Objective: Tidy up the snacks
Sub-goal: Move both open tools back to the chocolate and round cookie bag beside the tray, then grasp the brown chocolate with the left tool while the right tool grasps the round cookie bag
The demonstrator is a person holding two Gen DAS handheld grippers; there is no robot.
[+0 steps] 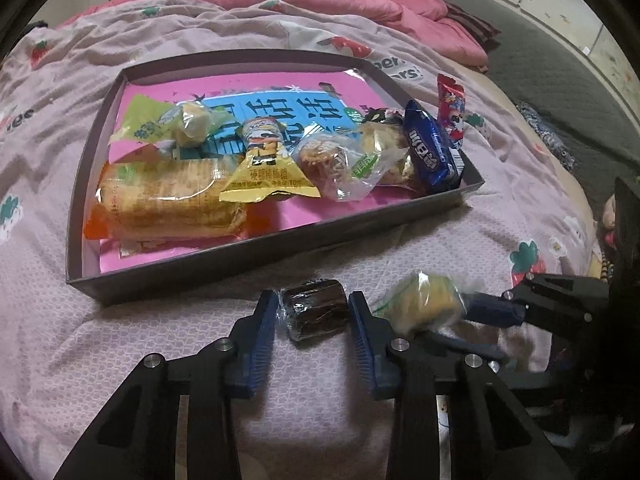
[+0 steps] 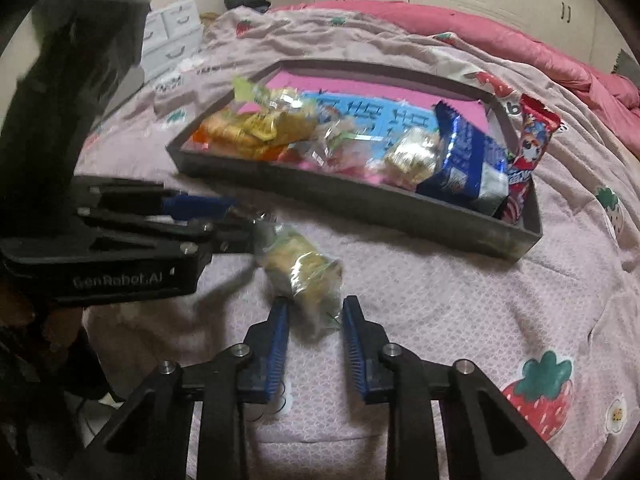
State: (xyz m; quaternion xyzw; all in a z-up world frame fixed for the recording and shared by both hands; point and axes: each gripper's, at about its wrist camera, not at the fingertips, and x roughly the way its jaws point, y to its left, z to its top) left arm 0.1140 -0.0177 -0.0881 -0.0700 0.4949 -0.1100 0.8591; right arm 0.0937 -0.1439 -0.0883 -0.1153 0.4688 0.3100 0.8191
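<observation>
A shallow dark tray [image 1: 168, 276] with a pink liner lies on the bed and holds several wrapped snacks; it also shows in the right wrist view [image 2: 360, 204]. My left gripper [image 1: 314, 300] has its blue fingers closed against both sides of a dark brown wrapped cake [image 1: 314, 314], just in front of the tray. My right gripper [image 2: 314, 306] is open, its fingers either side of the tail of a yellow wrapped cake [image 2: 300, 268] lying on the bed. That cake shows in the left wrist view [image 1: 424, 304] with the right gripper [image 1: 476, 320] around it.
A pink strawberry-print blanket [image 2: 460, 300] covers the bed. A red snack packet [image 1: 450, 108] leans over the tray's right wall beside a blue packet [image 1: 430, 152]. A rolled pink quilt [image 1: 320, 4] lies behind. White drawers [image 2: 172, 36] stand at far left.
</observation>
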